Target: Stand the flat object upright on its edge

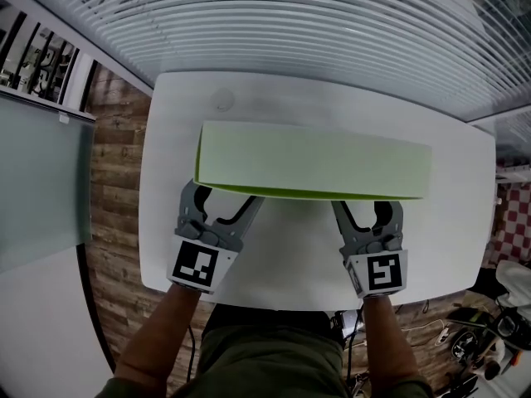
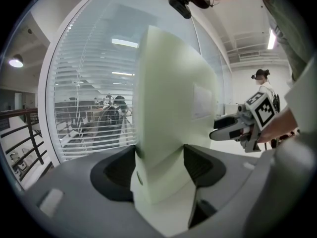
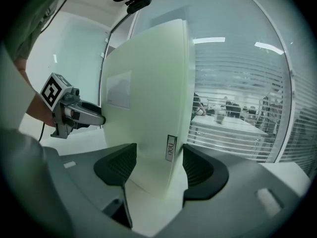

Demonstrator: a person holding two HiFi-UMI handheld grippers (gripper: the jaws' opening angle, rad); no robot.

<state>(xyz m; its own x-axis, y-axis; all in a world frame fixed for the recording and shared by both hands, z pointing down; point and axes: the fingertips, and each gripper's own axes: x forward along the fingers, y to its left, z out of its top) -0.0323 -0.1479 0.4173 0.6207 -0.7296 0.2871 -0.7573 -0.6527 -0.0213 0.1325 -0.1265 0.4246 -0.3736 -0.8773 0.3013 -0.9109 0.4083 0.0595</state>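
A pale green flat slab (image 1: 315,160) spans the middle of the white table (image 1: 290,255), held by its near long edge. My left gripper (image 1: 217,201) is shut on its left part and my right gripper (image 1: 365,210) on its right part. In the left gripper view the slab (image 2: 168,98) rises tall between the two dark pads of the left gripper (image 2: 159,170), touching both. The right gripper view shows the slab (image 3: 148,98) likewise pinched in the right gripper (image 3: 159,167), with a small label (image 3: 171,148) on its edge. The slab hides all fingertips from above.
The table's near edge lies just behind the grippers, with wood floor (image 1: 116,181) to the left. Window blinds (image 1: 332,31) run along the far side. A glass partition (image 1: 41,181) stands at the left, and clutter (image 1: 489,338) sits at the lower right.
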